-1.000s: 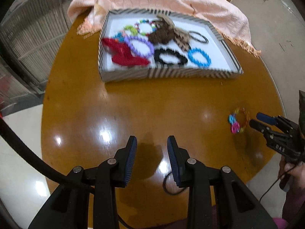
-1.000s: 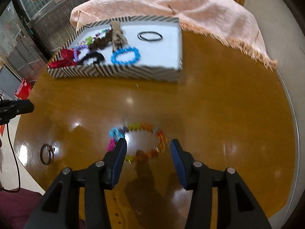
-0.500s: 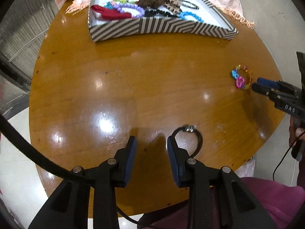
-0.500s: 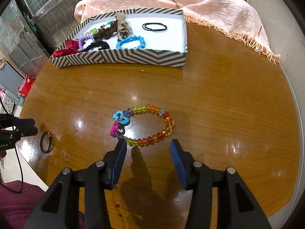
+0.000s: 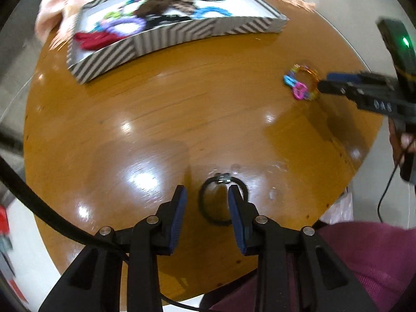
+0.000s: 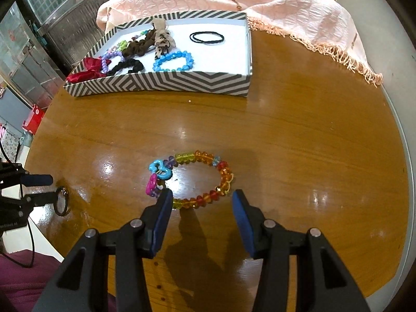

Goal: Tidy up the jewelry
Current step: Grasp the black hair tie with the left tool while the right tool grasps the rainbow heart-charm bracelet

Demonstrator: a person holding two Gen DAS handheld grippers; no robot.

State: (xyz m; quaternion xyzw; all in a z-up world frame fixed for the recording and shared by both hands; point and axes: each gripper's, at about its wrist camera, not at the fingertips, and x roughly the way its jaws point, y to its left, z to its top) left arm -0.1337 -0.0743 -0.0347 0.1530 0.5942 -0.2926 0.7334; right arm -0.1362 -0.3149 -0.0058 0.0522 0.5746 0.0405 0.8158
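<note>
A black hair tie (image 5: 203, 199) with a metal clasp lies near the round wooden table's front edge. My left gripper (image 5: 207, 195) hangs open just over it, its right finger above the loop and the loop's left side between the jaws, not pressed. The left gripper (image 6: 50, 188) and the hair tie (image 6: 61, 202) also show at the far left of the right wrist view. A multicoloured beaded bracelet (image 6: 224, 172) with blue and pink charms lies on the table just ahead of my open right gripper (image 6: 202, 197). The left wrist view has the bracelet (image 5: 301, 84) and right gripper (image 5: 328, 81) at right.
A striped tray (image 6: 182, 83) at the table's far side holds several bracelets and scrunchies. The tray (image 5: 182, 35) appears blurred in the left wrist view. A peach cloth (image 6: 260, 2) drapes behind it. A person's maroon clothing (image 5: 377, 260) lies past the near table edge.
My left gripper has pulled back from the tray toward the near table edge, rolled, and come down over the black hair tie. The right gripper has stayed over the bracelet.
</note>
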